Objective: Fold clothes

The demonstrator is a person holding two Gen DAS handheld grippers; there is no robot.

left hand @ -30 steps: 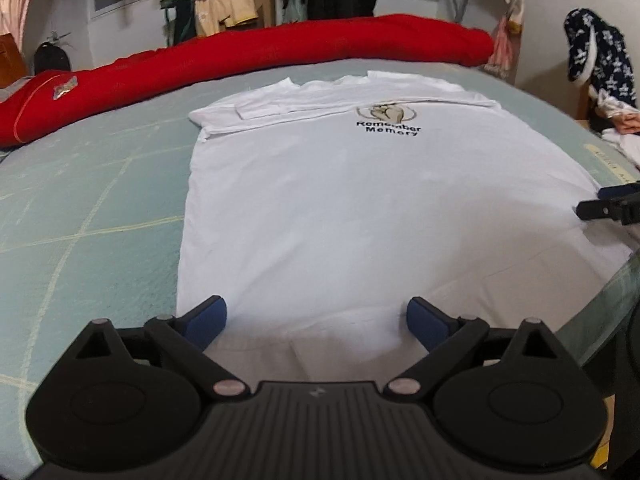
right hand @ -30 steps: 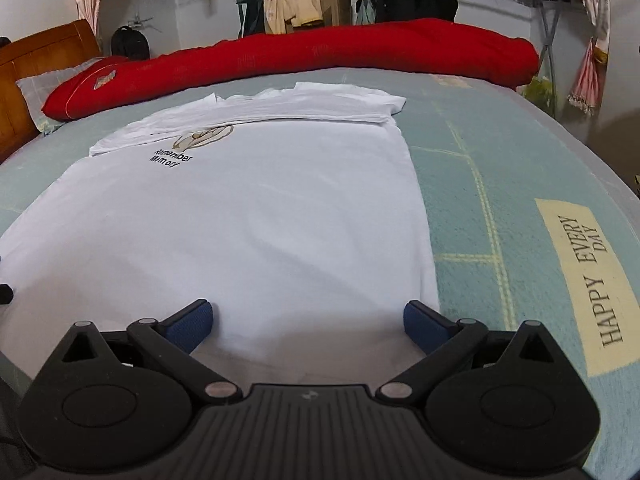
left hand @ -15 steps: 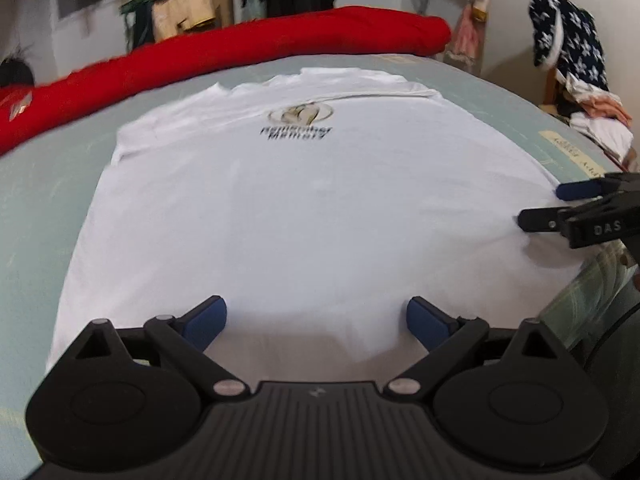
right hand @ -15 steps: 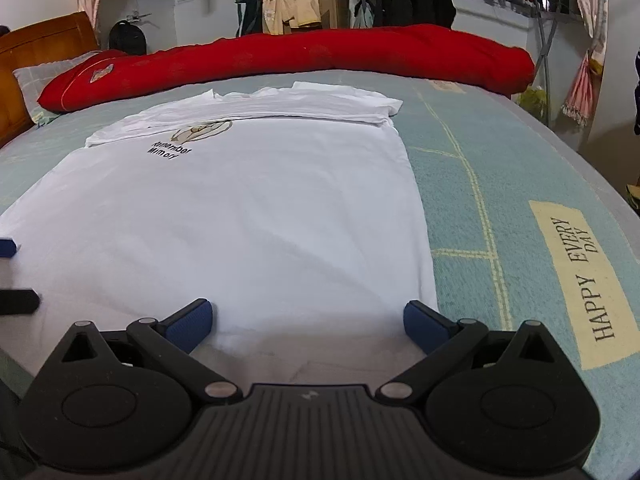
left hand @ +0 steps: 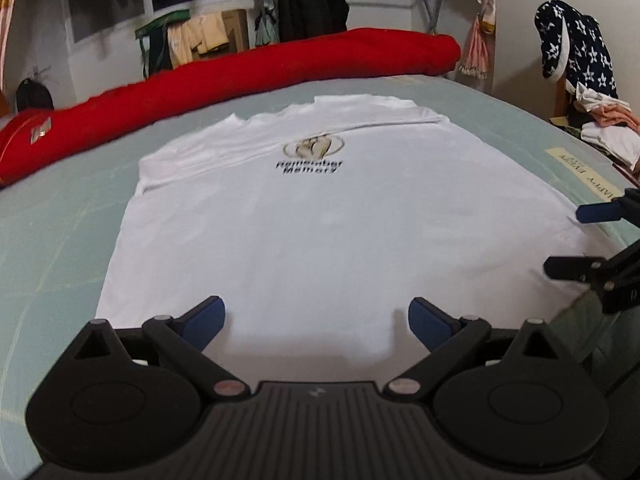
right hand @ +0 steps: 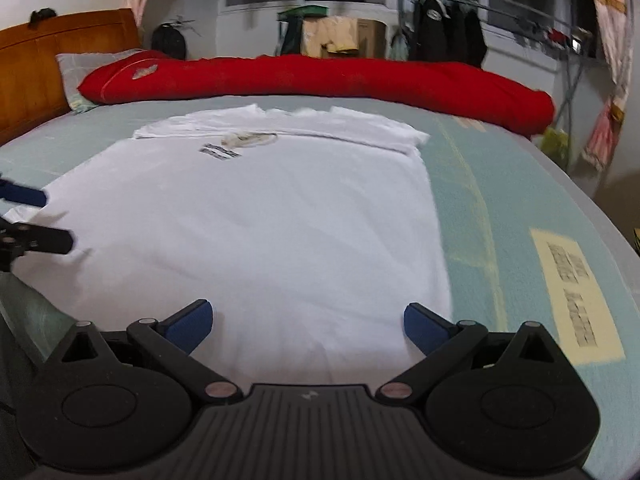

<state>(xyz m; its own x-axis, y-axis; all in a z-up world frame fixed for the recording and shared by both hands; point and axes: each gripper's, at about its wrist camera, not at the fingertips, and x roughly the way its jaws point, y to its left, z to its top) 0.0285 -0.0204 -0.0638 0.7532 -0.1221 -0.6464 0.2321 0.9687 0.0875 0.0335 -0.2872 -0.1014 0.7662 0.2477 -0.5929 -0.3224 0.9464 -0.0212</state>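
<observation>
The white T-shirt (left hand: 320, 232) lies flat on the bed (left hand: 60, 208), its long axis running up the frame, hem nearest both grippers. The left gripper (left hand: 316, 320) and right gripper (right hand: 306, 322) gape empty, seemingly just above the hem corners.

A white T-shirt (left hand: 320, 232) is lying flat and face up on the bed (left hand: 60, 240), hem at the near edge and collar at the far end. Its sleeves are lying folded in across the shoulders. A round emblem with dark lettering is showing on the chest, and the fabric is lying mostly smooth.
</observation>
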